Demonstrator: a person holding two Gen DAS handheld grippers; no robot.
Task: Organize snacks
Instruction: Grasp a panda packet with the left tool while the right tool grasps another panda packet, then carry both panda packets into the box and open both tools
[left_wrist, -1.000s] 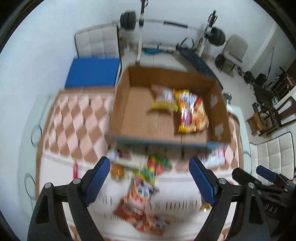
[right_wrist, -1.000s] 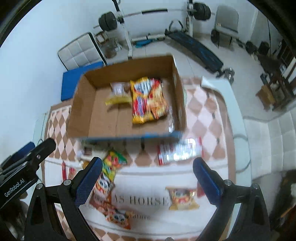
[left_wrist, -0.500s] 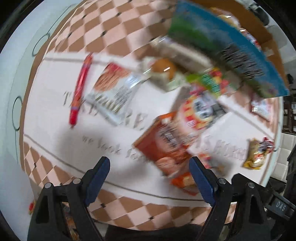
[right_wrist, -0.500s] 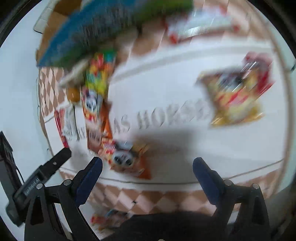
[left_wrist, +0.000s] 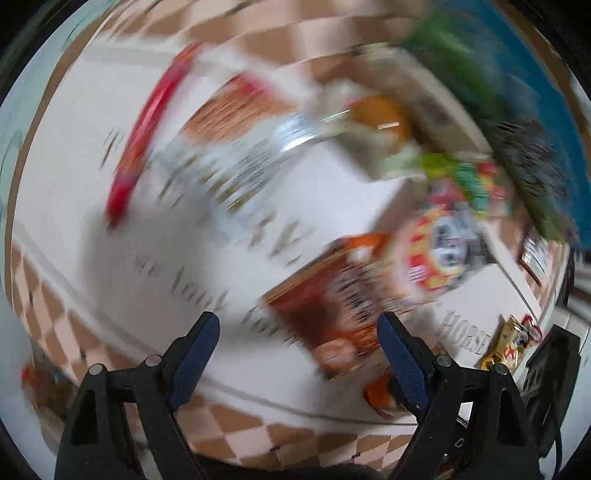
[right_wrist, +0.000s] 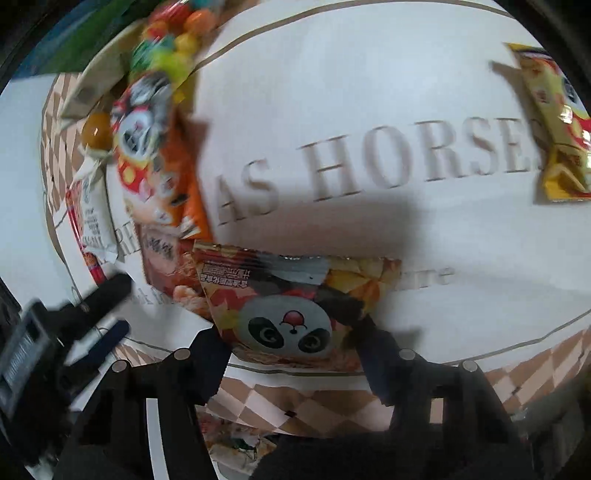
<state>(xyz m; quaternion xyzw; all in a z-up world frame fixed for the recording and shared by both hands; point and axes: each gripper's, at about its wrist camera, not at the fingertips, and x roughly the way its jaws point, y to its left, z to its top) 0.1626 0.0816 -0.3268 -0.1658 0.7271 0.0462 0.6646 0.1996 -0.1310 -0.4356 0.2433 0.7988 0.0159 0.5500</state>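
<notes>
Snack bags lie scattered on a white lettered tablecloth (right_wrist: 369, 92). In the right wrist view a panda-faced snack bag (right_wrist: 291, 314) sits between the fingers of my right gripper (right_wrist: 291, 343). Its jaws are closing and the pads touch the bag's two sides. My left gripper (left_wrist: 295, 328) hangs open just above the cloth, with a brown-red snack bag (left_wrist: 332, 306) beside its right finger. The left wrist view is blurred. In the right wrist view the left gripper (right_wrist: 114, 314) shows at the left edge.
A red sausage stick (left_wrist: 147, 140), a white bag (left_wrist: 236, 147) and a red-yellow bag (left_wrist: 443, 251) lie further out. The blue-green side of the cardboard box (left_wrist: 517, 92) is top right. A yellow bag (right_wrist: 554, 122) lies right. The table's checkered edge (right_wrist: 332, 406) is just below the grippers.
Both grippers came down from above the cardboard box to just over the tablecloth and tipped downward. The right jaws narrowed around the panda bag. The left jaws stayed wide.
</notes>
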